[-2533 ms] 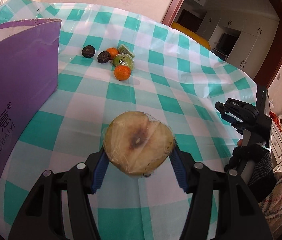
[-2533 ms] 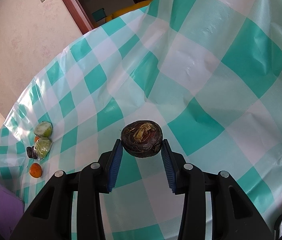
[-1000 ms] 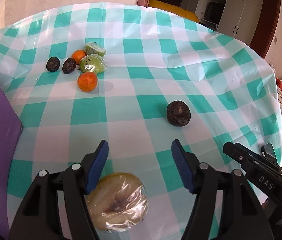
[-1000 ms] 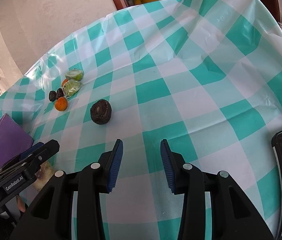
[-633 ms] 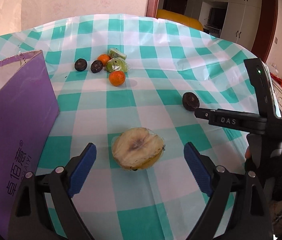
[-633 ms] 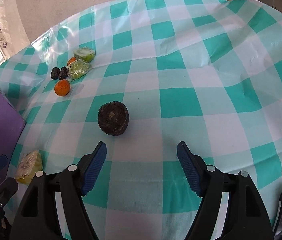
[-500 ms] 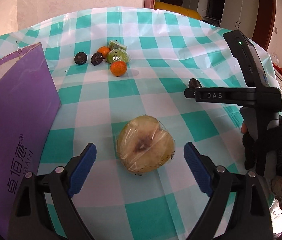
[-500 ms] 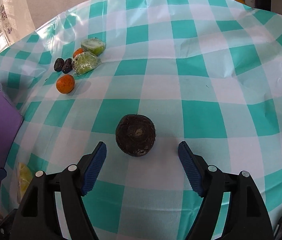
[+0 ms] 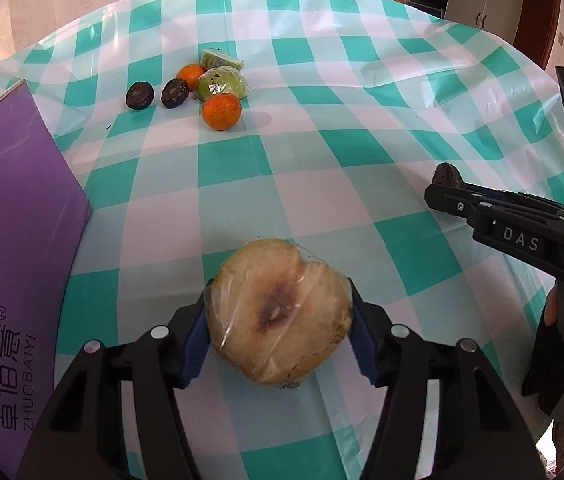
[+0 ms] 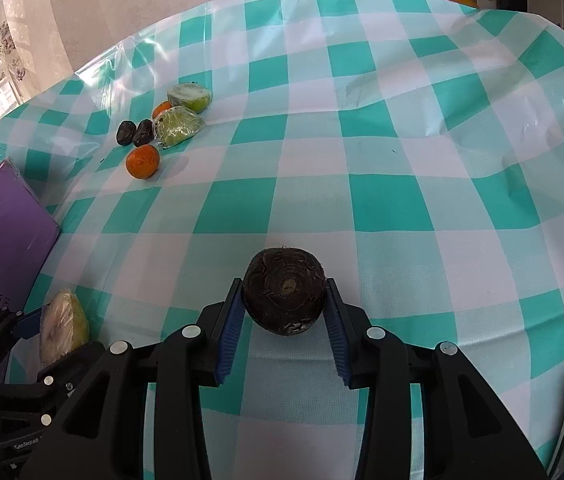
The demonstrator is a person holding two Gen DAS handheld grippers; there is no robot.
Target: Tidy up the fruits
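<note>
A: Left tongs (image 9: 278, 332) — what's the state?

B: Its jaws have just been closing, and now the blue pads (image 9: 195, 340) press both sides of the wrapped pale fruit half (image 9: 278, 312). Cut face is up toward the camera, brown patch in the middle, cling film over it. It sits low over the checked worktop (image 9: 322, 140), near the front edge of the view.

A: And the right tongs (image 10: 284, 320)?

B: Jaws closed in just now too, clamped on the dark round fruit (image 10: 284, 296). Pads touch it left & right; stem scar faces the camera. From the left view you only see a bit of that fruit behind the black fingers marked DAS.

A: Rest of the fruit?

B: Far left of the cloth, one cluster: two small dark fruits (image 9: 140, 95) side by side, an orange (image 9: 221, 111) nearest us, a second orange (image 9: 189, 75) behind, a wrapped green piece (image 9: 222, 83) touching it, and a cut green half (image 9: 220, 58) at the back. Well apart from both held fruits.

A: Anything else on the worktop?

B: Purple box (image 9: 10, 248) w/ white lettering, standing at the left, just beside the left tongs. In the right view a dark flat thing shows at the bottom right corner — can't tell what it is. A gloved hand (image 9: 562, 360) grips the right tool's handle.
</note>
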